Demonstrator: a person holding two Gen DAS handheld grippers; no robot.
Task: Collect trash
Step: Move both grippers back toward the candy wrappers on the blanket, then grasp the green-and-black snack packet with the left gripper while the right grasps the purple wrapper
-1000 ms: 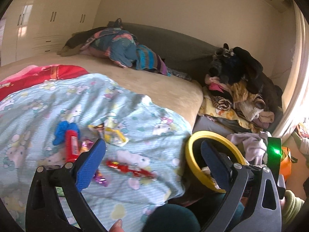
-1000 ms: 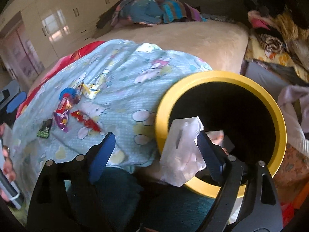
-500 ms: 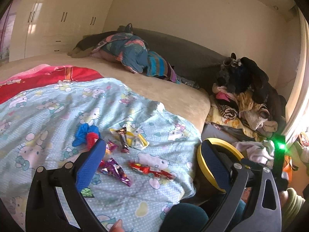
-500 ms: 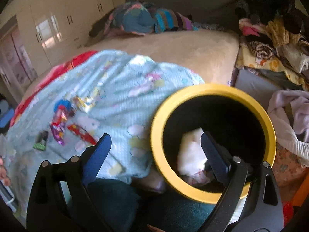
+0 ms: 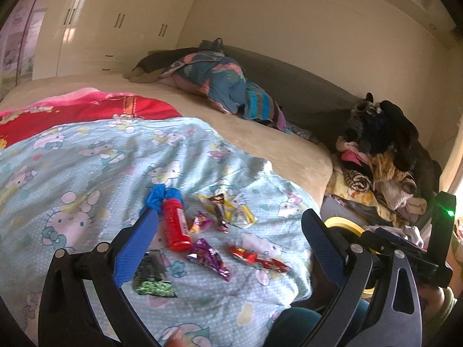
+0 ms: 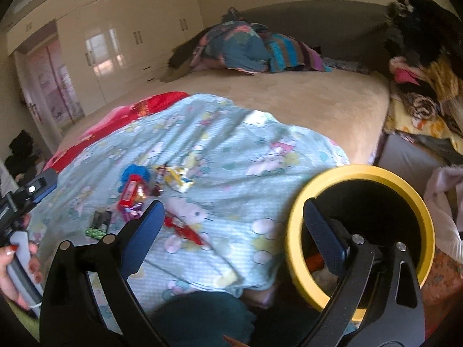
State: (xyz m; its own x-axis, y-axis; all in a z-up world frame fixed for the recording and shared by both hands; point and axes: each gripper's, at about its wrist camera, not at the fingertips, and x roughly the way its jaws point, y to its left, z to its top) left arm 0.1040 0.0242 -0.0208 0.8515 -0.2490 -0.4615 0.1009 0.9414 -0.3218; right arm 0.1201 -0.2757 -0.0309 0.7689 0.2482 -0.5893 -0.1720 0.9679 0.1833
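Note:
Several candy wrappers lie on the light blue quilt (image 5: 86, 156): a red tube (image 5: 175, 225), a blue wrapper (image 5: 157, 196), a purple wrapper (image 5: 209, 256), a red wrapper (image 5: 257, 258) and a green packet (image 5: 153, 277). My left gripper (image 5: 230, 217) hovers open above them, holding nothing. The yellow-rimmed bin (image 6: 295, 231) stands beside the bed, with pale trash (image 6: 321, 274) at its bottom. Above the bin's near edge, my right gripper (image 6: 233, 204) has its jaws opening, with nothing between them. The right wrist view also shows the red tube (image 6: 130, 193) and red wrapper (image 6: 185, 231).
A heap of clothes (image 5: 385, 156) sits right of the bed, behind the bin. Folded blankets (image 5: 220, 86) lie at the bed's far end, before a cream wardrobe (image 5: 101, 29). A person's teal-clad knee (image 6: 202, 318) is below the grippers, and a hand (image 6: 14, 269) holds the left gripper.
The white bag between the right fingers fell into the bin, and that gripper rose and drew back. The left gripper swung left, over the wrappers.

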